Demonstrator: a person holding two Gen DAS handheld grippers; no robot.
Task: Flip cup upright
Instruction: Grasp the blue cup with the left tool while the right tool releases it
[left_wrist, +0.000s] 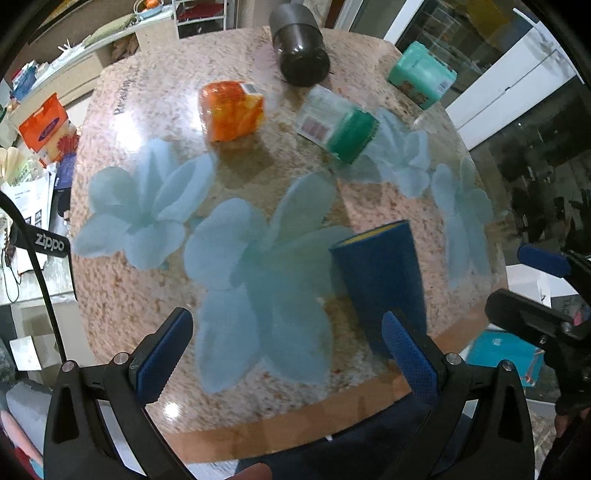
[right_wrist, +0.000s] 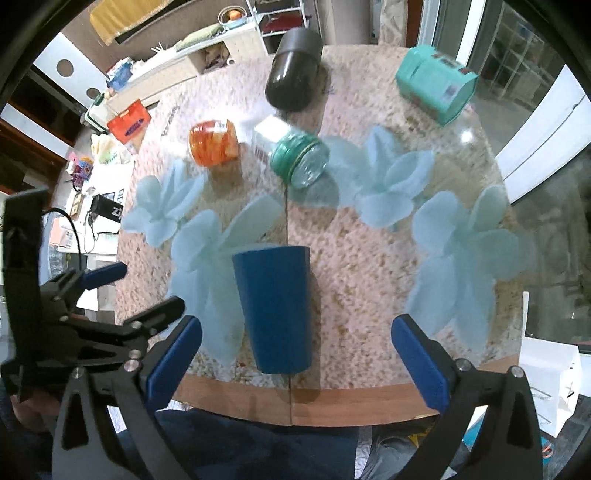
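the blue cup stands near the front edge of the table, wider end on top; in the left view we glimpse a yellow interior at that end, so we judge it upright or nearly done. to finish well, we leave it steady and back away without brushing it. our right gripper is spread wide, holding nothing; our left gripper likewise gapes empty, beside the cup.

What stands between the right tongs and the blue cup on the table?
Nothing visible. The blue cup stands near the table edge, directly ahead of the open right tongs. The orange jar and green-lidded jar are behind it.
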